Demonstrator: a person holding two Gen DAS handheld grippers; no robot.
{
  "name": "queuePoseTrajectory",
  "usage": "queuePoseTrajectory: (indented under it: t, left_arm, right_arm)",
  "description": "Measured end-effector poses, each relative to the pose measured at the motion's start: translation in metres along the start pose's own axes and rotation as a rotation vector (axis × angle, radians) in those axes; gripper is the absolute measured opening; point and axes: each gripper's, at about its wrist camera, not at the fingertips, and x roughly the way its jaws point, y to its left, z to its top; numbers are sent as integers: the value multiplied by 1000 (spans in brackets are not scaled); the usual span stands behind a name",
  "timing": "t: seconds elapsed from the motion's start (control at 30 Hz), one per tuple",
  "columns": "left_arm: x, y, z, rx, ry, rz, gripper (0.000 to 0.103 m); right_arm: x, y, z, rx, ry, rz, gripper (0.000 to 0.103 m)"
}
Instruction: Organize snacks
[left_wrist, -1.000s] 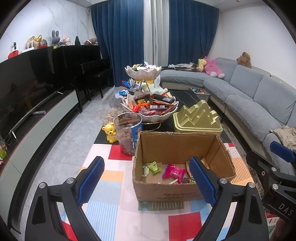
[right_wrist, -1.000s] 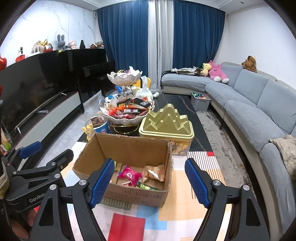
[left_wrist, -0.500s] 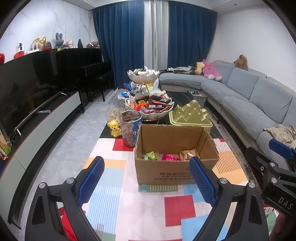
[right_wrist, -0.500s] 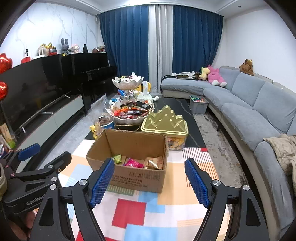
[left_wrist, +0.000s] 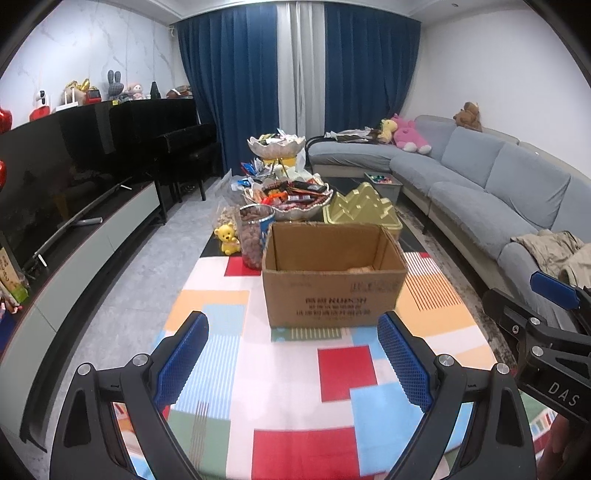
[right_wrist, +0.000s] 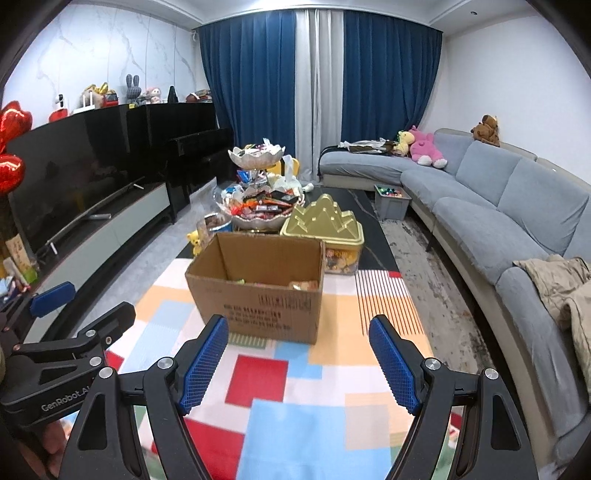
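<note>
An open cardboard box (left_wrist: 332, 291) (right_wrist: 258, 299) stands on a colourful patchwork cloth; a few snack packets show just over its rim in the right wrist view. Behind it a two-tier white bowl stand (left_wrist: 288, 199) (right_wrist: 258, 206) is heaped with wrapped snacks. A gold mountain-shaped tin (left_wrist: 360, 208) (right_wrist: 323, 221) and a jar of nuts (left_wrist: 255, 236) flank it. My left gripper (left_wrist: 293, 363) is open and empty, well short of the box. The right gripper (right_wrist: 299, 363) is open too, with nothing between its blue pads (right_wrist: 205, 363).
A grey corner sofa (left_wrist: 480, 184) runs along the right with plush toys and a beige garment (right_wrist: 557, 284). A black TV and low cabinet (left_wrist: 74, 221) line the left. A yellow bear figure (left_wrist: 229, 238) sits beside the jar. A grey bin (right_wrist: 391, 201) stands near the sofa.
Both grippers have pulled back from the box, which now looks smaller and farther away; its contents have dropped mostly out of sight. Jaws stayed as wide as before.
</note>
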Motion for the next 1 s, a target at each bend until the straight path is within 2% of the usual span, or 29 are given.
queuePoseTrajectory:
  t: [0.47, 0.57, 1.0]
  left_arm:
    - [-47, -4, -51, 9, 27, 0, 94]
    - [-59, -1, -61, -12, 31, 8, 97]
    - [-84, 6, -81, -14, 28, 40, 99]
  right_arm:
    - [-52, -5, -37, 22, -26, -19, 79]
    - [-60, -5, -41, 30, -26, -16, 79]
    - [-91, 2, -61, 25, -32, -21, 80]
